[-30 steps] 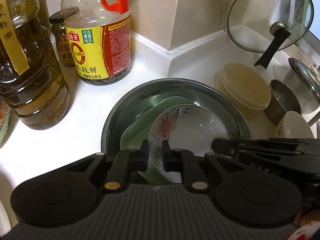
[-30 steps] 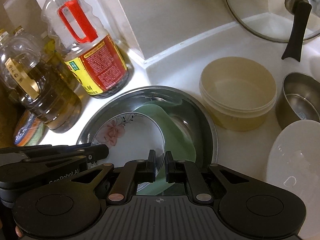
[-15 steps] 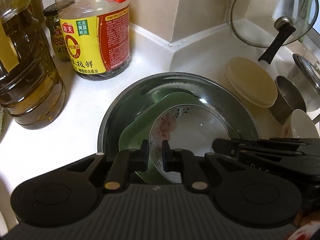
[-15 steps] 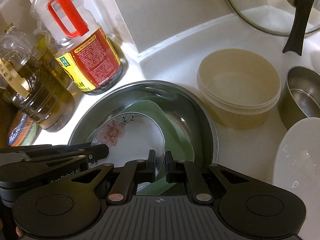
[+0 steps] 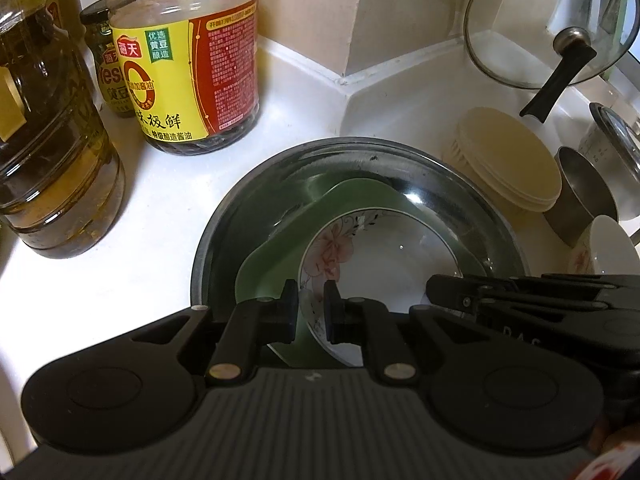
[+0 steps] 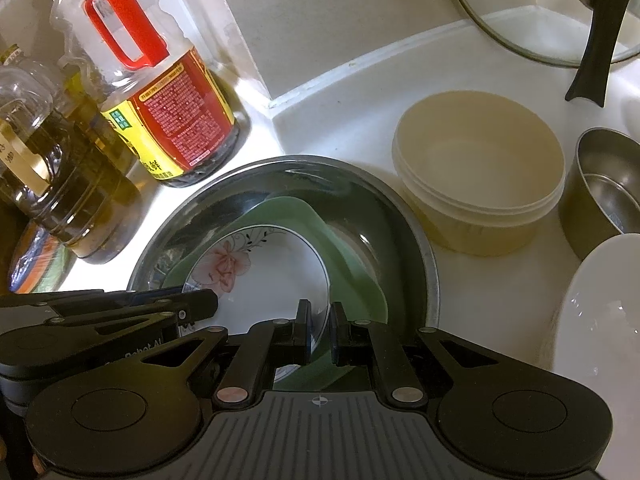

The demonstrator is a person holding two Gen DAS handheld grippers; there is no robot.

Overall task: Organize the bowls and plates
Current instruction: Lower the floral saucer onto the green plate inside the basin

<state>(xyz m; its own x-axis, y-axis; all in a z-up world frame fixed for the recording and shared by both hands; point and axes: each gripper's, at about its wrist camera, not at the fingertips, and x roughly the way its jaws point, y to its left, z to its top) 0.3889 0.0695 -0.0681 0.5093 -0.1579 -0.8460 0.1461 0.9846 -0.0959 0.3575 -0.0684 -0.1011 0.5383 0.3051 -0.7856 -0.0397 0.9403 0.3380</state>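
With both tongs clamped on near rims, the left gripper [image 5: 311, 312] pinches the floral plate [image 5: 384, 256] and the right gripper [image 6: 319, 330] the green plate [image 6: 352, 252], nested inside the steel basin [image 6: 416, 240], stretching far-side.

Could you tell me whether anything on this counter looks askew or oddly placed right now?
Yes: the floral plate and green plate sit tilted and off-centre in the steel basin, each claw, left and right, pinching their near rims.
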